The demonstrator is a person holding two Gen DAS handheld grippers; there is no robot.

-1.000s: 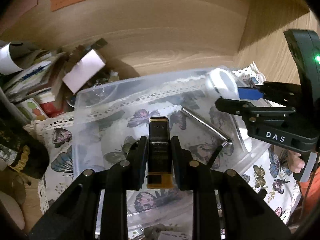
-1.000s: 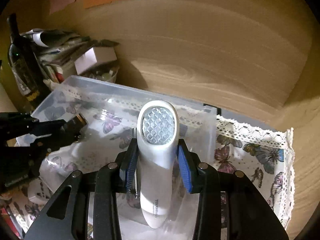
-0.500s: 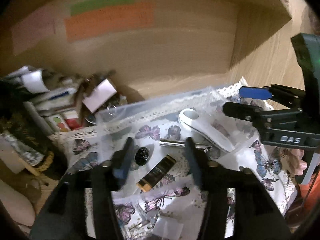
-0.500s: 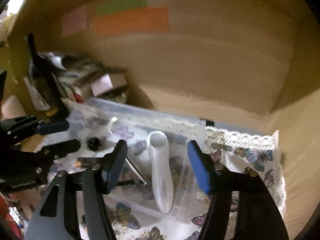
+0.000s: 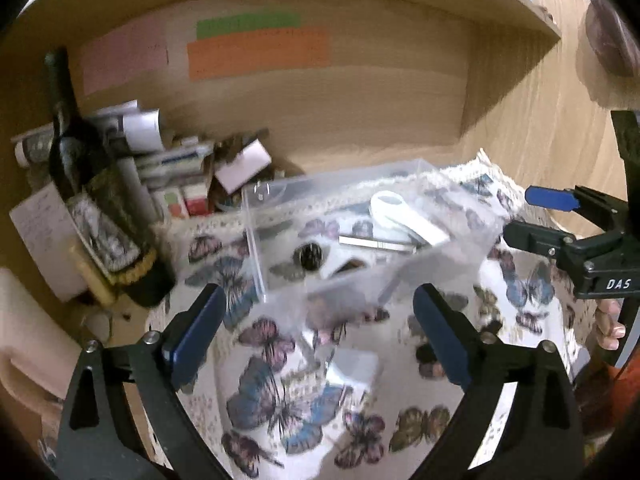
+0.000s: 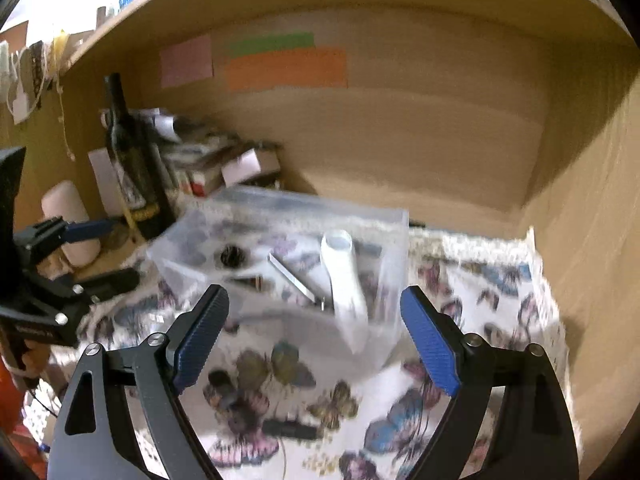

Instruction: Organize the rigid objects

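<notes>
A clear plastic box [image 5: 256, 256] [image 6: 396, 248] stands on the butterfly cloth [image 5: 280, 400] [image 6: 320, 400]. Inside lie a white handheld device [image 5: 404, 220] [image 6: 346, 280], a metal rod [image 5: 372, 243] [image 6: 296, 280], a small black round object [image 5: 307, 255] [image 6: 232, 256] and a dark lighter-like item [image 5: 348, 266] [image 6: 248, 280]. My left gripper [image 5: 316, 328] is open and empty, in front of the box. My right gripper [image 6: 314, 340] is open and empty, also in front of the box. The right gripper also shows at the right of the left wrist view [image 5: 552, 216].
A dark wine bottle [image 5: 92, 200] [image 6: 132, 168] stands left of the box beside stacked papers and small boxes [image 5: 180, 168]. A wooden wall with coloured sticky notes [image 5: 256, 54] is behind. A small dark object [image 6: 288, 429] and a clear flat piece [image 5: 352, 364] lie on the cloth.
Both grippers opened, releasing the lighter-like item and the white device into the box, then pulled back and up from the box.
</notes>
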